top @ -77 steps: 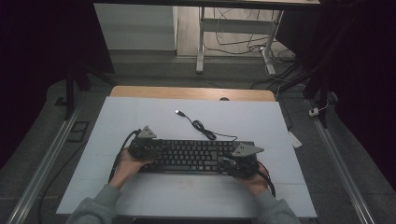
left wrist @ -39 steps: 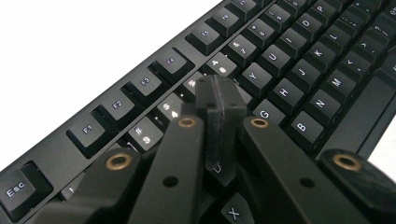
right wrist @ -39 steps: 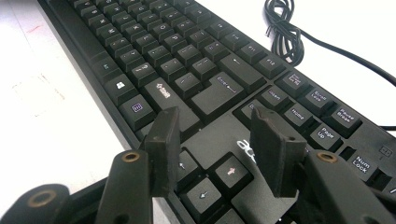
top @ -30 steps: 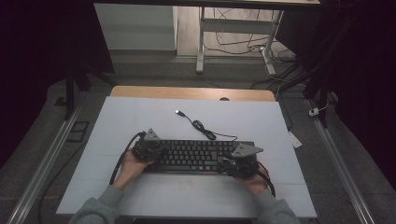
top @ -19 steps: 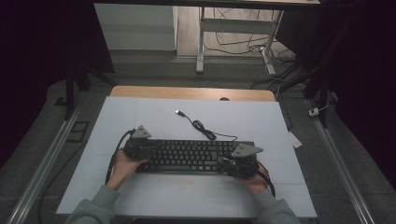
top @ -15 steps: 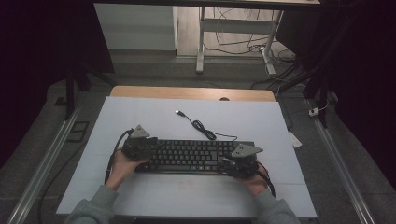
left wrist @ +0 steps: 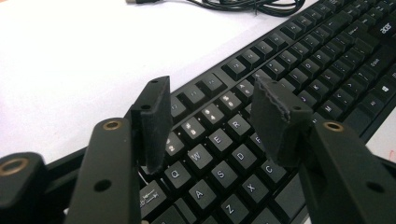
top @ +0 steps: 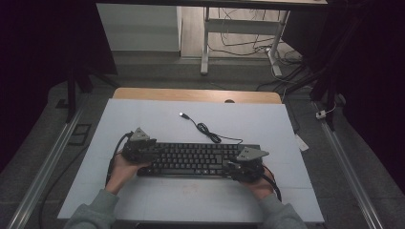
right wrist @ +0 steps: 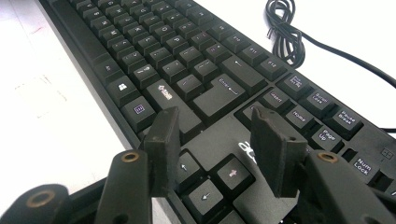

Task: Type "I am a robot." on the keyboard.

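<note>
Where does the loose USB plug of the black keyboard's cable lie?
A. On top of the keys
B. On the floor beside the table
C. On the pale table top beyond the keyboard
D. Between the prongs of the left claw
C: the small USB plug at the end of the thin black cable rests on the pale blue-white table top, beyond the black plastic keyboard, away from both claws.

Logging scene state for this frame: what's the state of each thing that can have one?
Black full-size keyboard: flat on the white table, keys up.
Black keyboard cable: unplugged, USB end loose on the table, partly coiled.
Left gripper: open, jaws have just been opening, nothing pressed between them, over the keyboard's letter keys.
Right gripper: open, over the arrow keys, holding nothing.
</note>
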### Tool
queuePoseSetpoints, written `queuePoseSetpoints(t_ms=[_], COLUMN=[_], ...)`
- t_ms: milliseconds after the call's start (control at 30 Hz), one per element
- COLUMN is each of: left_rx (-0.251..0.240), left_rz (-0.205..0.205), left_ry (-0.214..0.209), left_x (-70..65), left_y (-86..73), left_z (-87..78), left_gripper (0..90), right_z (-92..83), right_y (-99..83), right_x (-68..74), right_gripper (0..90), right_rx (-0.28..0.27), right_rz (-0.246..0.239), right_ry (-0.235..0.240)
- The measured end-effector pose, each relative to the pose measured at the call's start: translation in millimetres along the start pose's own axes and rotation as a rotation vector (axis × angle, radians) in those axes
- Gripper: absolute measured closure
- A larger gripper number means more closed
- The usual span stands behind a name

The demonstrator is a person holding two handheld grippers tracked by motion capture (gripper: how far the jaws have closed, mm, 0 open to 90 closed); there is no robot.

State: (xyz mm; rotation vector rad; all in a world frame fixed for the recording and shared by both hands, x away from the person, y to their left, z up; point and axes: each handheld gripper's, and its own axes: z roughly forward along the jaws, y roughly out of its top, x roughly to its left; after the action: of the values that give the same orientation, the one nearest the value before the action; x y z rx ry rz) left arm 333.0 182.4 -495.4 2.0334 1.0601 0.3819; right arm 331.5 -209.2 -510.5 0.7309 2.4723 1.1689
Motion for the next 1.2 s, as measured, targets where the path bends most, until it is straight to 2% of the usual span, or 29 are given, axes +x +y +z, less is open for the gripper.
queuePoseSetpoints(t_ms=[500,967,1100,1200], left_rx=[0.029,0.048,0.048,0.049], left_rz=[0.010,0.016,0.015,0.016], left_ry=[-0.013,-0.017,-0.018,-0.018], left_x=[-1.8,-2.6,-2.5,-2.7], left_y=[-0.1,-0.6,-0.6,-0.6], left_z=[4.5,8.3,8.2,8.6], left_gripper=[43.8,41.8,41.6,41.4], right_z=[0.6,8.7,13.1,18.2], right_y=[11.5,32.6,37.1,39.7], right_x=[2.7,7.7,8.8,10.1], right_gripper=[52.6,53.4,55.2,61.5], right_rx=[-0.046,-0.072,-0.067,-0.063], right_rz=[0.021,-0.004,-0.002,-0.004], right_ry=[0.025,0.046,0.047,0.059])
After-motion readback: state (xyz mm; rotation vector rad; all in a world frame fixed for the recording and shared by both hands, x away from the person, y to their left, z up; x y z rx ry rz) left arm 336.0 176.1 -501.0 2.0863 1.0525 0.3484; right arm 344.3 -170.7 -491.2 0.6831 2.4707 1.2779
